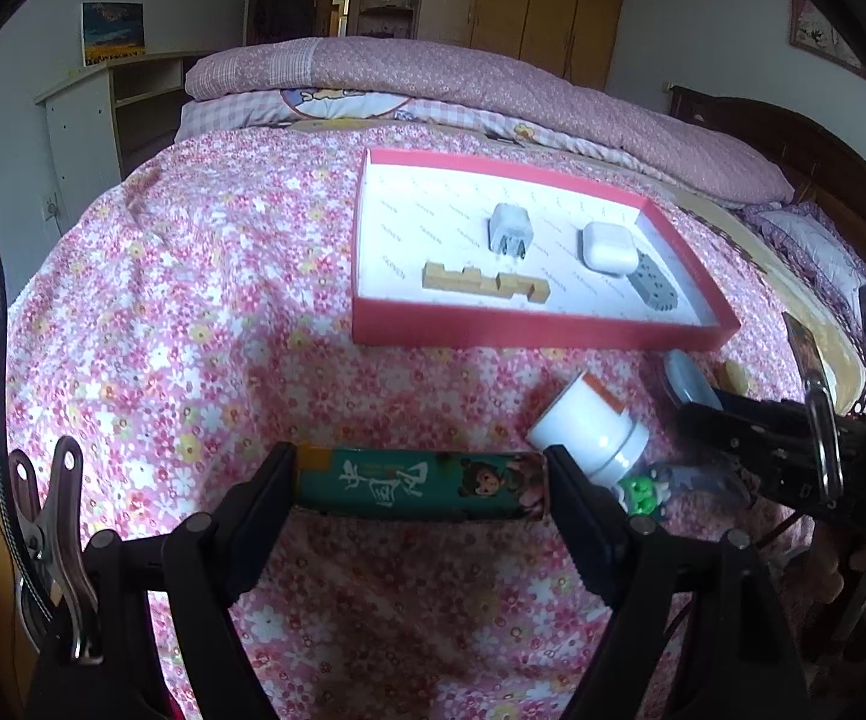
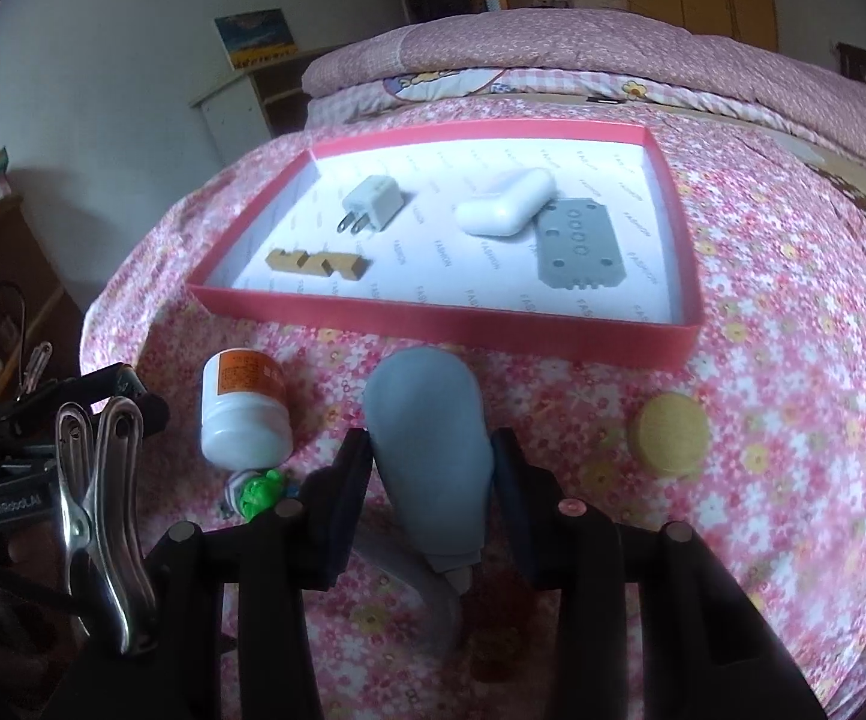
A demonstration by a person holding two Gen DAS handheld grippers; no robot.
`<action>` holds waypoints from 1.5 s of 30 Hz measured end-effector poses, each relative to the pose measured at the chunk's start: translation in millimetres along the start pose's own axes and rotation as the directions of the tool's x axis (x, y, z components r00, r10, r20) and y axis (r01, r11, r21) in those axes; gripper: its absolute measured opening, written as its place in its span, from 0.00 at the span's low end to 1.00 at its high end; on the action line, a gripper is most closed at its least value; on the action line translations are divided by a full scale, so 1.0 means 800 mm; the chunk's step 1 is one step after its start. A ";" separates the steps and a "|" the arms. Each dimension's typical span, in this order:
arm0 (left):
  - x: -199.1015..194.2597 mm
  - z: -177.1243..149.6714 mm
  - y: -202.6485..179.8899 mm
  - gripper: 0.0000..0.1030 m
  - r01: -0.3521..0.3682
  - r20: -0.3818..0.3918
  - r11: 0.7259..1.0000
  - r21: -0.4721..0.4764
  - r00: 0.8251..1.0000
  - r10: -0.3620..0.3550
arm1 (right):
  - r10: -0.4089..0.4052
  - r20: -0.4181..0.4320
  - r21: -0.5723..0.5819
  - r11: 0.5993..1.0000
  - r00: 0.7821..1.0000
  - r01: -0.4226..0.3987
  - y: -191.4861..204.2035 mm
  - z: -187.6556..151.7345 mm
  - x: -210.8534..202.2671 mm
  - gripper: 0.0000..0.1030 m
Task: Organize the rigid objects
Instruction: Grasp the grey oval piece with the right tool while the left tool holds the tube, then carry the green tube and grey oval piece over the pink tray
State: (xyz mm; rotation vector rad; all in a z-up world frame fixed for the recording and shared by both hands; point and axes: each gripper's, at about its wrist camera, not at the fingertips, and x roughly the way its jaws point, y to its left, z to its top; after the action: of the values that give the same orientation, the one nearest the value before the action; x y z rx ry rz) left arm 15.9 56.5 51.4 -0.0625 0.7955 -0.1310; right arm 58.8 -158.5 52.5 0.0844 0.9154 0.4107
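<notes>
My left gripper is spread wide, its pads touching both ends of a green box printed with a cartoon figure and white characters I can't read. My right gripper sits about half open, clamping a smooth grey-blue case, blurred, probably for glasses. Both objects sit on the flowered bedspread just short of the red tray, whose lining reads "FASHION". A white bottle lies beside them.

Bed, wooden wardrobe, white shelf.
</notes>
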 end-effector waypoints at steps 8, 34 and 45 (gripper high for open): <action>-0.004 0.011 -0.010 0.82 -0.003 0.009 1.000 0.011 1.000 0.003 | 0.019 0.039 0.041 0.999 0.999 -0.021 -0.012 -0.003 -0.019 0.41; 0.075 0.122 -0.032 0.82 0.038 -0.004 0.998 0.055 0.999 -0.038 | 0.026 0.078 0.129 0.991 0.997 -0.036 -0.057 0.019 -0.045 0.41; 0.131 0.143 -0.034 0.82 0.026 -0.040 0.999 0.048 0.999 -0.024 | -0.006 0.080 0.119 0.993 0.997 -0.004 -0.065 0.040 -0.048 0.41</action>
State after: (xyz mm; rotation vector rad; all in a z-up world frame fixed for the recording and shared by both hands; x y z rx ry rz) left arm 168.2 15.9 60.1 -0.0240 0.8307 -0.1756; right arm 79.6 -217.9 88.7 0.2083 0.8598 0.3490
